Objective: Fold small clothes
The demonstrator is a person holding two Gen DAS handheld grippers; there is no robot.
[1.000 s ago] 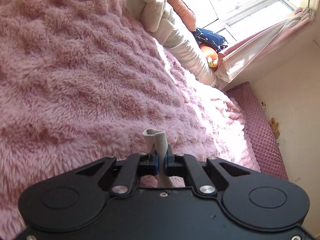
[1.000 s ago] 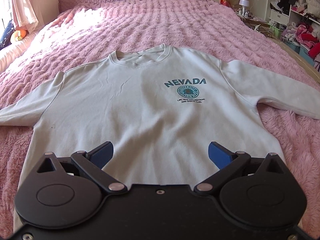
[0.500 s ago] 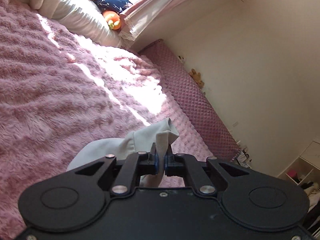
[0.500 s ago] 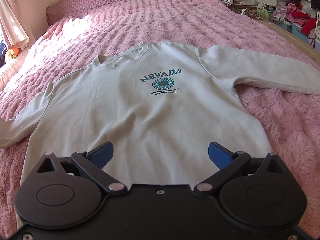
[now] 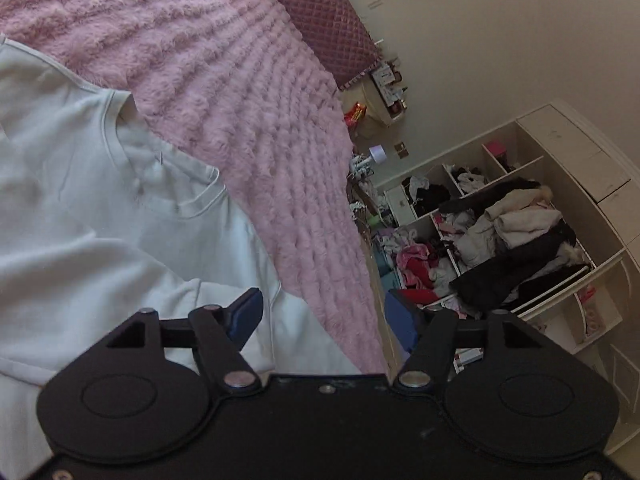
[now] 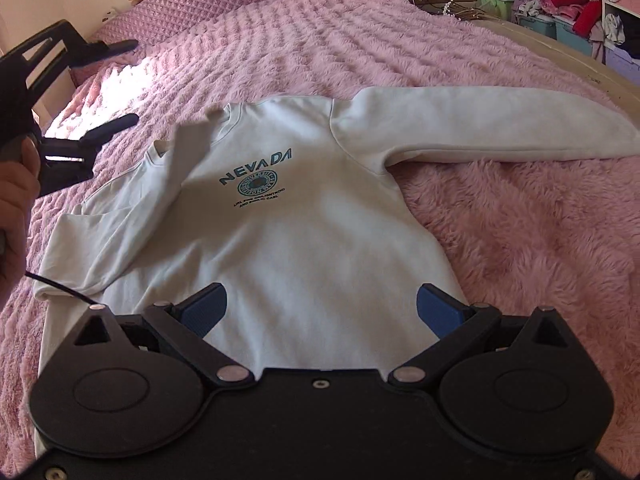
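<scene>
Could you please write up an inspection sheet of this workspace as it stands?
Surface: pink fluffy blanket covering the bed.
Job's things: white sweatshirt lying flat, NEVADA print up; one sleeve folded over the body, the other sleeve stretched out sideways.
Clutter: nothing seen on the blanket.
Grippers: left gripper above the folded sleeve, fingers opening, nothing between them; right gripper open over the hem, holding nothing.
Cables: thin black cable beside the hand.
Surroundings: quilted headboard; shelves stuffed with clothes.
</scene>
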